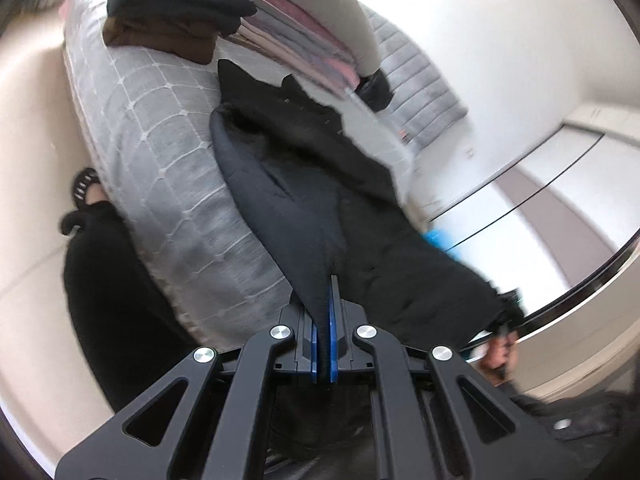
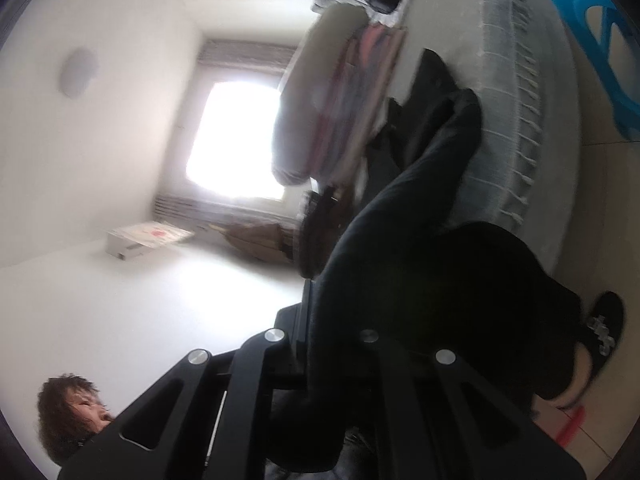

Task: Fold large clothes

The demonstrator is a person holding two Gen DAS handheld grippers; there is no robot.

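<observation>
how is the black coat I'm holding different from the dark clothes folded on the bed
The black coat is unfolded, stretched long across the bed, one end pinched in the left gripper; the folded clothes sit stacked in a compact pile, untouched. The coat is all black; the pile has a brown piece under a black one. Both rest on the bed.

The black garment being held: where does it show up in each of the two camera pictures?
Left wrist view: the black garment runs up the centre from the left hand-held gripper, lying over the grey checked bed cover.
Right wrist view: it fills the lower centre-right, draped over the right hand-held gripper.
Shared landmark: the folded pink-and-grey stack.
</observation>
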